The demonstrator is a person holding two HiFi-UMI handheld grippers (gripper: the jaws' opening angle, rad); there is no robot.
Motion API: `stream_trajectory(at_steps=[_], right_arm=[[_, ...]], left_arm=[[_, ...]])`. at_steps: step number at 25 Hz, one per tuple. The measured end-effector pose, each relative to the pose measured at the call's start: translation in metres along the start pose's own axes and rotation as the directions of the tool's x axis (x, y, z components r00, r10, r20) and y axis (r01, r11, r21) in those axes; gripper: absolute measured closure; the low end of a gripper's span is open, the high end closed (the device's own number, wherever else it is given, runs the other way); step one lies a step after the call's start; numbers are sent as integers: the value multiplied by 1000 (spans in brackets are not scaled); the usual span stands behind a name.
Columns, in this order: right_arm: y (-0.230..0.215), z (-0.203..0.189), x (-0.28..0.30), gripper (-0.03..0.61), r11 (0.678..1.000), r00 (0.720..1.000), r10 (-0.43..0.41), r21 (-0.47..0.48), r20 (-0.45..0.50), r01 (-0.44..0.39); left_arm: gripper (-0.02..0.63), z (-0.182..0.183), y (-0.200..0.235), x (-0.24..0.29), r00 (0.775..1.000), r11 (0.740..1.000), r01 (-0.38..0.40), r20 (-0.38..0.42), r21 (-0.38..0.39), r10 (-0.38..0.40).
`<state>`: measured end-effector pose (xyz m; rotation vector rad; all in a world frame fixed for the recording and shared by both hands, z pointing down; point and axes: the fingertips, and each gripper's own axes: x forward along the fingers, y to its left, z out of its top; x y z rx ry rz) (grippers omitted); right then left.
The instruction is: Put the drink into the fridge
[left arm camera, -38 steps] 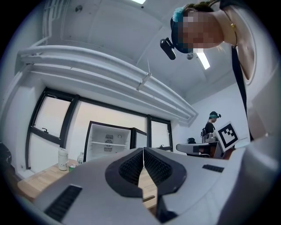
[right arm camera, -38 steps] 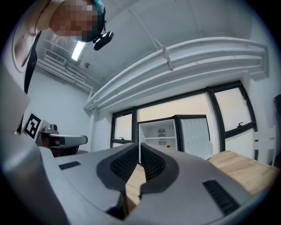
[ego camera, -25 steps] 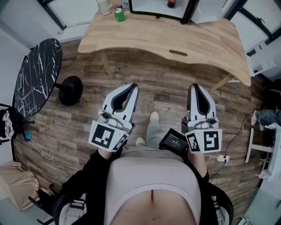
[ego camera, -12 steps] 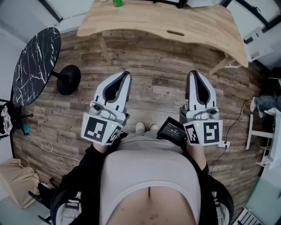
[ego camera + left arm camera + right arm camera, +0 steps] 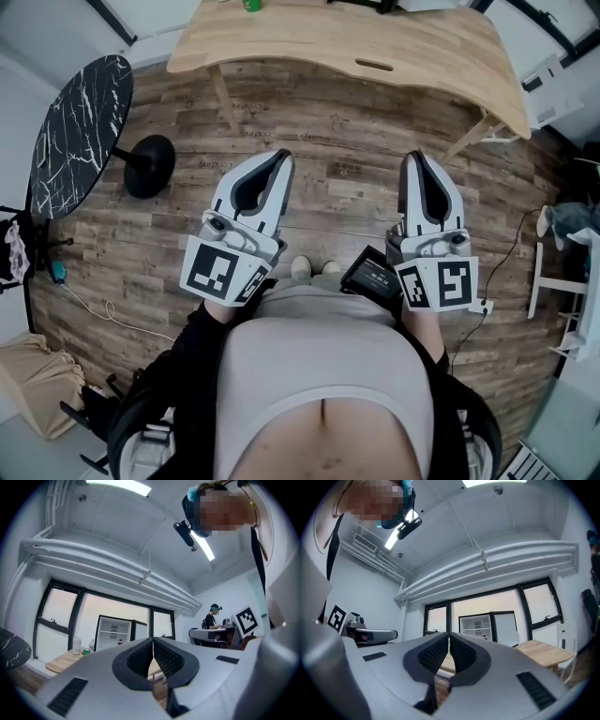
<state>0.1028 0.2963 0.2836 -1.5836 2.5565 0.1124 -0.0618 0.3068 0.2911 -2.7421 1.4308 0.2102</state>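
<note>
Wood-plank floor [image 5: 347, 178], wooden desk [image 5: 412, 47], round marble table [image 5: 80, 131].

**Materials & finishes**

Pale wood, smooth, matt: counter [image 5: 422, 56]. Weathered wood planks, rough-looking: floor [image 5: 347, 178]. Glossy black marble-look top w/ white veins: round table [image 5: 75, 141]. Matt white plastic shells: left claw [image 5: 279, 157] & right claw [image 5: 413, 159]. Their pads [image 5: 140, 658]: black, ribbed.

Operator: pale top [image 5: 319, 375] with black sleeves [image 5: 187, 361]; left gripper [image 5: 278, 159] and right gripper [image 5: 415, 159] in white-grey shells, dark ribbed pads [image 5: 140, 660], each bearing black-and-white marker cubes [image 5: 222, 273].
</note>
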Motion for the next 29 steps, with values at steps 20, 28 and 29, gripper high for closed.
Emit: stream_trajectory(at_steps=[20,28,29], right_arm=[[-7,2,7,543,1000,1000,6,-8,-4,-6],[-6,0,7,543,1000,1000,1,-4,-2,-1],[-6,-1,7,543,1000,1000,0,-3,-2,0]], left_arm=[[606,0,3,8,1000,1000,-7,-10,4,7],[606,-2,4,6,1000,1000,-8,-8,4,8],[606,-2,3,6,1000,1000,-7,-10,4,7]])
